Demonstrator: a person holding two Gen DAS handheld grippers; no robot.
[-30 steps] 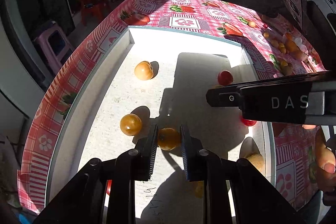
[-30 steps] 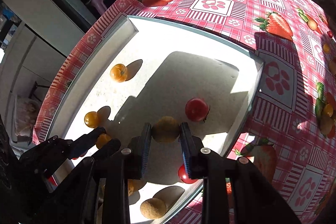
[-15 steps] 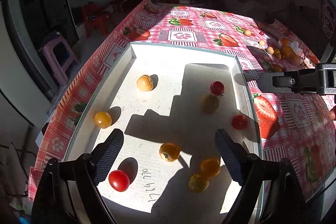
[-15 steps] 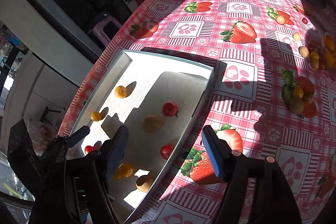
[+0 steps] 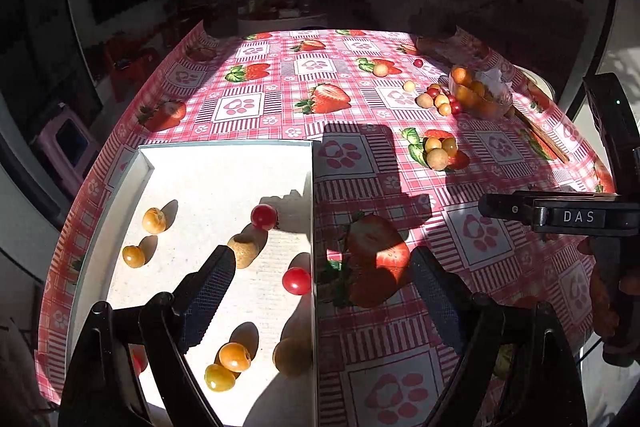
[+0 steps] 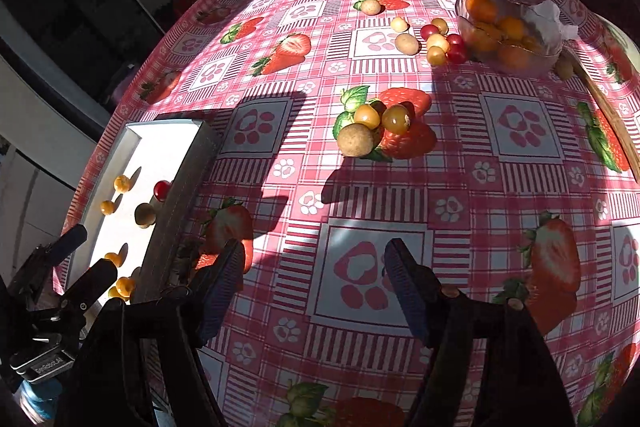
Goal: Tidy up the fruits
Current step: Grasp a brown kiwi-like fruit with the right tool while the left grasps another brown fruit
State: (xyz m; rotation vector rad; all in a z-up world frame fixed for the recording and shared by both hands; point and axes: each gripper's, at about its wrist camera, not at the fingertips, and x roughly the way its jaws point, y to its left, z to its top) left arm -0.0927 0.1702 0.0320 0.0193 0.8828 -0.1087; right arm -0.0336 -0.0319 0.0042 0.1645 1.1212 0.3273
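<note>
Left wrist view, left to right. A white tray (image 5: pixel 224 163) lies on the left part of the bench (image 5: pixel 360 107), which is covered with a pink checked cloth printed with strawberries and paw marks. Fruits visible in the tray: four orange-yellow ones, two at the left (image 5: pixel 154 220) (image 5: pixel 133 256) and two touching each other at the near edge (image 5: pixel 235 355) (image 5: pixel 219 377); two tan ones, one mid-tray (image 5: pixel 244 250) and one in shadow against the right wall (image 5: pixel 291 355); two red ones (image 5: pixel 264 216) (image 5: pixel 296 281). A further red shape beside the left finger is too hidden to identify.

The left tool (image 5: pixel 320 291) is spread wide, with nothing between its fingers; it straddles the tray's right wall. To its right the right tool (image 6: pixel 316 279) is likewise spread and empty, above bare cloth.

Right wrist view, beyond the tools. A cluster of three fruits (image 6: pixel 374 127), one tan and two amber, rests on a printed strawberry, well apart from the tray. Farther back, about nine small loose fruits (image 6: pixel 434 41), tan, yellow and red, lie scattered, most of them just beside a clear glass bowl (image 6: pixel 548 53) holding orange fruits; the count inside it cannot be told.
</note>
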